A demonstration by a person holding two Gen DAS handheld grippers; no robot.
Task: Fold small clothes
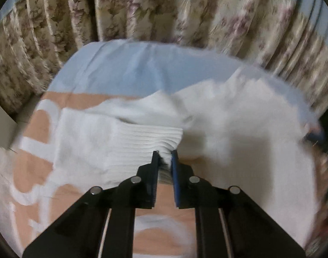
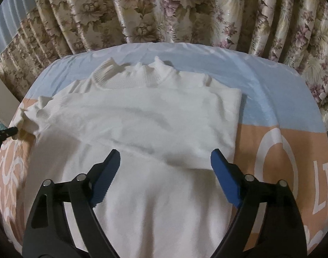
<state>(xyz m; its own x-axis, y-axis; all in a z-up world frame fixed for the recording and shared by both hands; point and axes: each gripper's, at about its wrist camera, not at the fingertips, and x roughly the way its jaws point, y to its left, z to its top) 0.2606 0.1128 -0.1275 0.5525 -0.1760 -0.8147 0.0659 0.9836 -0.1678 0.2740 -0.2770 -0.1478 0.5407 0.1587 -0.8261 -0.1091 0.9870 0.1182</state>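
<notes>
Left gripper (image 1: 165, 153) pinched shut on the ribbed cuff (image 1: 146, 142) of the white sweater (image 2: 142, 116), right gripper (image 2: 165, 153) spread wide above the sweater's folded sleeve edge, garment flat on bedsheet (image 2: 271, 90), bare sheet beyond collar, floral curtain (image 2: 164, 10) behind.

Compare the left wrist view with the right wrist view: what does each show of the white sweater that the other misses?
Only the left wrist view shows the left gripper shut on the ribbed cuff of a sleeve; the picture is blurred.

Only the right wrist view shows the ribbed collar, the sleeve folded across the chest and the right gripper open above the fabric, gripping nothing.

Both show the white sweater on the blue and peach sheet, with the floral curtain behind.
</notes>
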